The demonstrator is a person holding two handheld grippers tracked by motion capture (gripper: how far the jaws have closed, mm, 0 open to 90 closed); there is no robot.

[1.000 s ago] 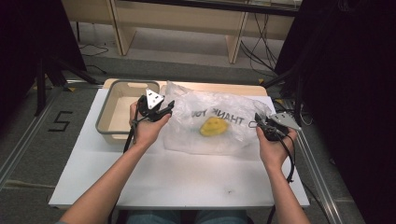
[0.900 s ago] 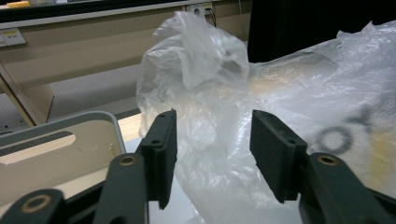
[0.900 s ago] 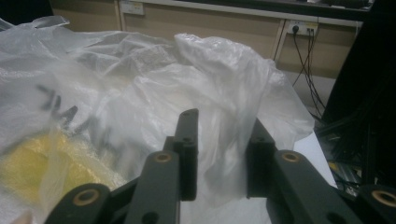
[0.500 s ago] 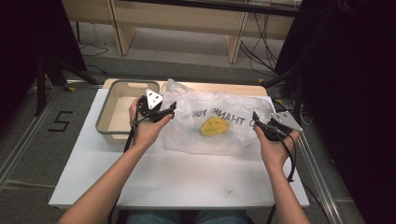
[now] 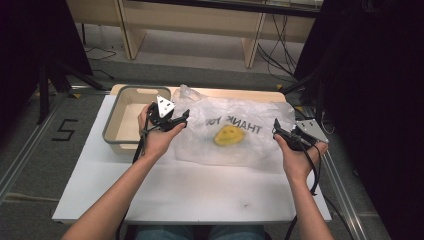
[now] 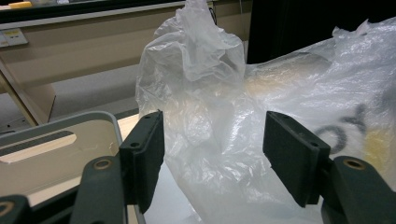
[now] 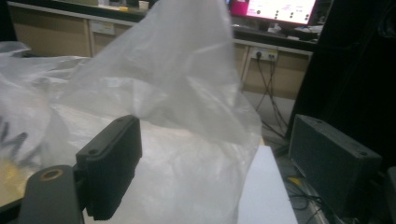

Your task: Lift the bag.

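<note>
Against the earlier frames we see little change in where our hands sit, but both sets of jaws have just been opening: the left gripper [image 5: 184, 119], which was pinching the left edge of the plastic bag [image 5: 235, 131], now stands with its jaws well apart, and the right gripper [image 5: 278, 131] has let go at the bag's right edge too. The bag itself has barely shifted — it lies spread flat across the far half of the white table [image 5: 200, 190], its black lettering and yellow smiley face [image 5: 229, 135] facing up. In the left gripper view the two black pads stand clear of each other, with the bag's crumpled film [image 6: 196, 79] rising just beyond and between them, a fold hanging in the gap without being pressed. In the right gripper view the jaws are likewise wide — loose film [image 7: 187, 93] billows up in front of them and drapes past the left pad, and we cannot tell whether it brushes that pad. The grey-rimmed tray [image 5: 116, 95] sits at the table's far left corner, just left of the left gripper and touching the bag's left edge.
</note>
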